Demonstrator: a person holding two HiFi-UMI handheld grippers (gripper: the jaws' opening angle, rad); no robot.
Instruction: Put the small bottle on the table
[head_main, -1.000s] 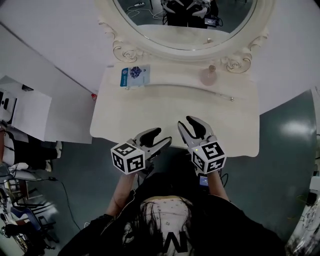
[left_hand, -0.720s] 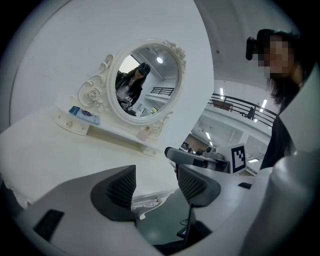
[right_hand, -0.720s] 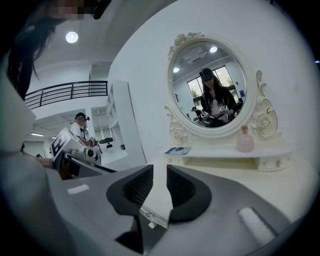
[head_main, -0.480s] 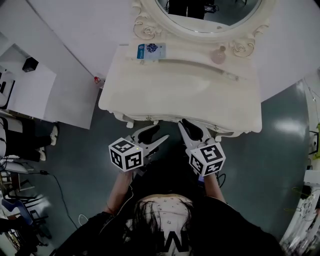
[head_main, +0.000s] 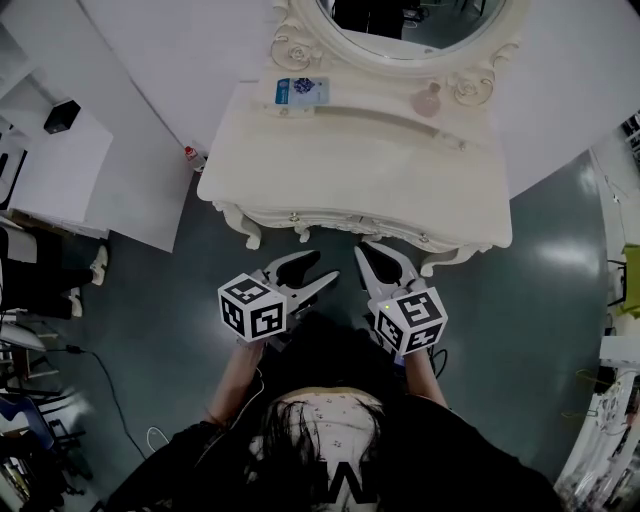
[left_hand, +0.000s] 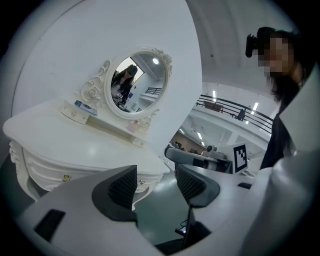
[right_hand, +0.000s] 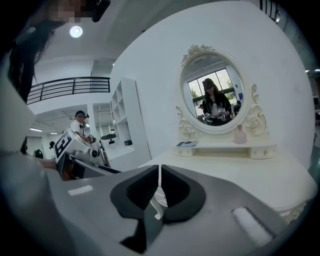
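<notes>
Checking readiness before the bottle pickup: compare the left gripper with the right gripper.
Left gripper: fingers wide apart; right gripper: fingers nearly together, closing. The left gripper slants toward the right gripper, which aims straighter at the table. Both are empty, short of the table's front edge.

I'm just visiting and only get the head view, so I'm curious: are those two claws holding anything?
Observer: No. The left gripper view shows the left gripper with its jaws apart and nothing between them.
Operator: And the other one?
Observer: The right gripper is closing, its jaws almost shut, with nothing gripped.
Operator: Is that pink bottle standing up?
Observer: Yes. The right gripper view shows the bottle upright on the shelf under the mirror.
</notes>
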